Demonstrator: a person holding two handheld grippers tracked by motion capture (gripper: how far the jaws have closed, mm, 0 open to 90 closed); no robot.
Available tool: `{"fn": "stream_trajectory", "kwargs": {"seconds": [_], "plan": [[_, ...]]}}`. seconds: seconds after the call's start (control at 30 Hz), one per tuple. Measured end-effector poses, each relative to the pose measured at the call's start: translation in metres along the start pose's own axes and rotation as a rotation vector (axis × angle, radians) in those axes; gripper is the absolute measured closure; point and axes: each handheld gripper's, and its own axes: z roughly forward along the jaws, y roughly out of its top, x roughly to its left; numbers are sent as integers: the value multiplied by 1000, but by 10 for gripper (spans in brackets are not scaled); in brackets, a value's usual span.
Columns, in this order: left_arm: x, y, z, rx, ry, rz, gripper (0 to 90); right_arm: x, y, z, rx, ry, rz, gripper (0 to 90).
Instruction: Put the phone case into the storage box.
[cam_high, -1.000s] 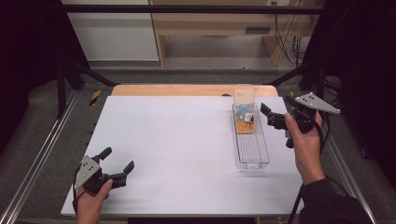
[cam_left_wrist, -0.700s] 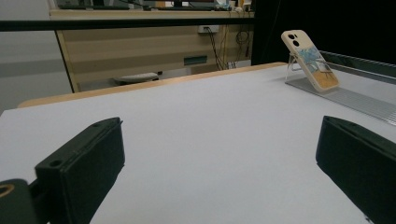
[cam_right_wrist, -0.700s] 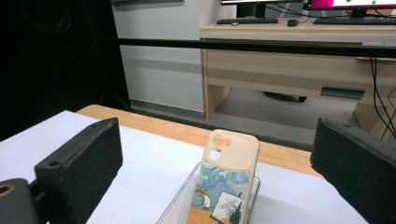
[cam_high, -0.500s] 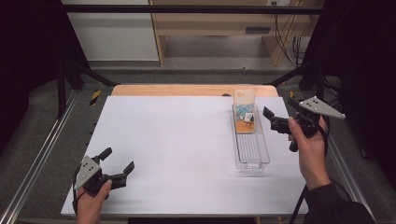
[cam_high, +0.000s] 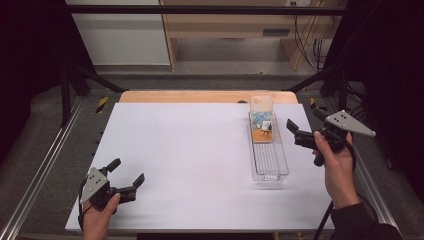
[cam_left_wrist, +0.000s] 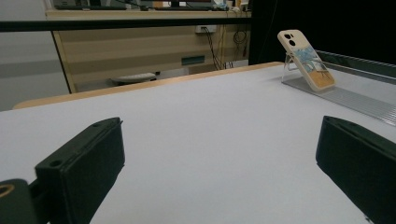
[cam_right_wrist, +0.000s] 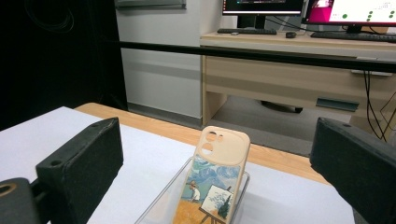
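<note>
Near the worktop's (cam_high: 200, 150) front left corner the left gripper (cam_high: 125, 176) rests, jaws wide apart and empty. The phone case (cam_high: 262, 119) leans at the tray's (cam_high: 270, 170) far end (right side, towards the far edge). Just right, the right gripper (cam_high: 292, 131) hovers, spread wide, holding nothing.

Your white desk top (cam_high: 190, 160) sits on a wooden board whose edge (cam_high: 200, 96) shows along its far side. Behind that edge: a wooden workbench (cam_right_wrist: 299, 70) carrying a keyboard (cam_right_wrist: 246, 31) and monitors (cam_right_wrist: 362, 10), cables (cam_high: 306, 37) hanging at its right end. Metal rail (cam_high: 40, 170) left of the desk top.
</note>
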Motion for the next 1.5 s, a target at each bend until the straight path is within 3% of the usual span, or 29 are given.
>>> {"fn": "stream_trajectory", "kwargs": {"seconds": [0.43, 0.8, 1.5], "plan": [[-4, 0, 1, 1, -14, -3, 10, -8, -14, -17, -77, 3, -19, 27], [-6, 0, 2, -1, -25, 2, 10, -13, -29, -31, -93, -9, -14, 24], [-7, 0, 1, -1, -31, 6, 12, -7, -54, -48, -91, 7, -3, 24]]}}
